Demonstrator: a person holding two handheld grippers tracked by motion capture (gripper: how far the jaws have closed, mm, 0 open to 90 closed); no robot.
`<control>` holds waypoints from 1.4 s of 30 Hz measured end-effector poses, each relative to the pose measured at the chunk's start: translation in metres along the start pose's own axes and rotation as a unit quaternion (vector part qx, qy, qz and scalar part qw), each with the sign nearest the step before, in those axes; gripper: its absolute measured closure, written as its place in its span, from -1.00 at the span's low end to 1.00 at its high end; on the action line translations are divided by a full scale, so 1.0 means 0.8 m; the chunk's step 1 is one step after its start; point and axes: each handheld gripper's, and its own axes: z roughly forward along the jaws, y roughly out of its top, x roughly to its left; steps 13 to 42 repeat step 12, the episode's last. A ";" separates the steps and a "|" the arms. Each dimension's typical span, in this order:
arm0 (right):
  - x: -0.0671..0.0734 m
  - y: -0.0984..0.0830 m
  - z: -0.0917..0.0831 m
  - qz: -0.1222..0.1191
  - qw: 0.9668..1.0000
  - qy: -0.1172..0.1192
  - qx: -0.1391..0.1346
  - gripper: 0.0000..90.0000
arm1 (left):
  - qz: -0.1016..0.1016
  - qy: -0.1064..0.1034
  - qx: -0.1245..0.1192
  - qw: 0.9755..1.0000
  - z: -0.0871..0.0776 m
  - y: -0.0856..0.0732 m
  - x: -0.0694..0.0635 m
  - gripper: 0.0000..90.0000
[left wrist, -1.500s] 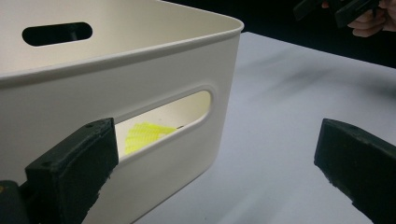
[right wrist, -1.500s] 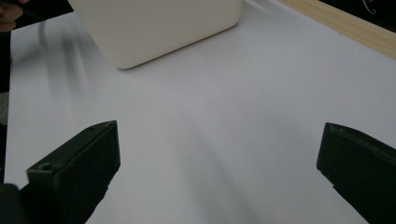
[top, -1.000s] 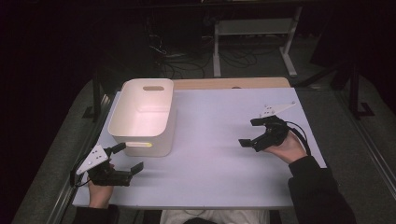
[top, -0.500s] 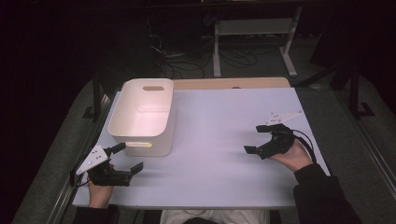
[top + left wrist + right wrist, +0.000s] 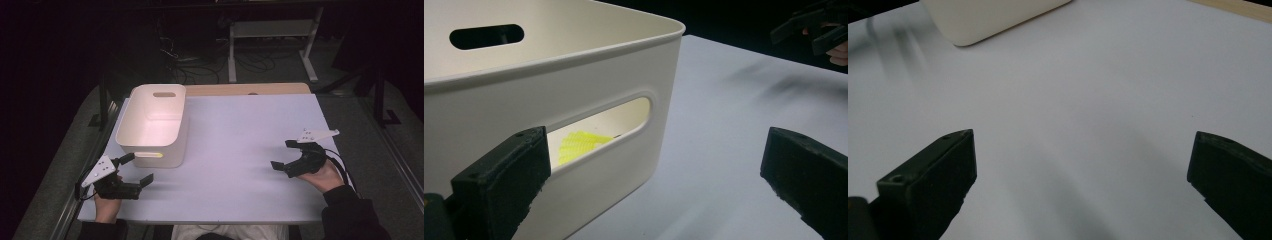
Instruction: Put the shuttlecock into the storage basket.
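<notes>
**Both claws released beside a cream bin on the bench**

A cream bin [image 5: 152,125] is seen at the left of the white bench [image 5: 240,150], toward the far side. Through the near handle slot, something yellow and ribbed [image 5: 576,145] is glimpsed inside; what it is cannot be told. The rest of the bin's floor looks bare from the high view.

The left claw [image 5: 134,171] is held just near of the bin, jaws spread wide and nothing between them; one jaw is seen close to the slotted wall. The right claw [image 5: 287,155] is held well apart at the right of the bench, likewise released and empty.

Trouble is judged most likely at the bin wall. If the left claw were pushed forward as it stands, the near wall could be shoved and the light bin slid or tipped rather than gripped. The yellow item, lying low behind the wall, could be missed if reached for through the slot.
</notes>
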 end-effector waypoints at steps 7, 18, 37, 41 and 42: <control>0.000 -0.012 -0.008 0.009 1.000 -0.011 -0.011 -1.00 | 0.000 0.000 0.000 1.000 0.000 0.000 0.000 -1.00; 0.000 -0.018 -0.012 0.013 1.000 -0.013 -0.017 -1.00 | 0.000 0.000 0.000 1.000 0.000 0.000 0.000 -1.00; 0.000 -0.018 -0.012 0.013 1.000 -0.013 -0.017 -1.00 | 0.000 0.000 0.000 1.000 0.000 0.000 0.000 -1.00; 0.000 -0.018 -0.012 0.013 1.000 -0.013 -0.017 -1.00 | 0.000 0.000 0.000 1.000 0.000 0.000 0.000 -1.00; 0.000 -0.018 -0.012 0.013 1.000 -0.013 -0.017 -1.00 | 0.000 0.000 0.000 1.000 0.000 0.000 0.000 -1.00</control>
